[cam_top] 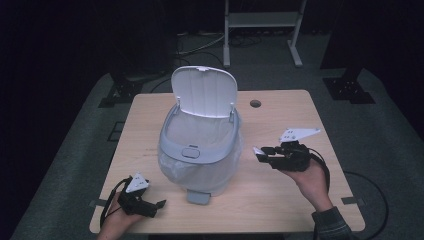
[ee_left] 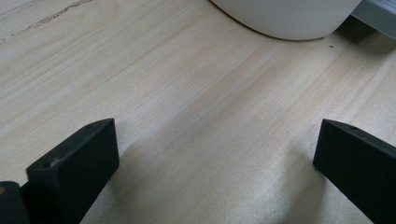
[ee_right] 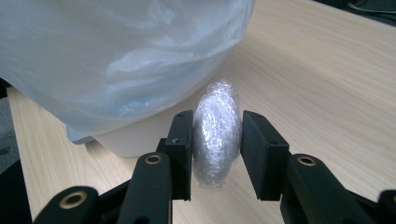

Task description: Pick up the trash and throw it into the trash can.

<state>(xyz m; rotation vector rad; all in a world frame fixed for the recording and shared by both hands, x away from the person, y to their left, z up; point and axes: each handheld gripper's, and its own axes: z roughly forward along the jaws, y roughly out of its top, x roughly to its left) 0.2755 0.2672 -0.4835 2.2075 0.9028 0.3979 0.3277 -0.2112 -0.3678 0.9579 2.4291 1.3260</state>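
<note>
Crumpled plastic wrap (ee_right: 216,133), clenched in the right gripper (ee_right: 216,140), should be lifted clear over the lined bin's rim (cam_top: 200,150); left gripper (ee_left: 217,154) rests with jaws released on the table (cam_top: 280,195).

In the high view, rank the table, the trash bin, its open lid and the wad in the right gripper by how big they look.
1. table
2. trash bin
3. lid
4. wad, held in the right gripper
</note>
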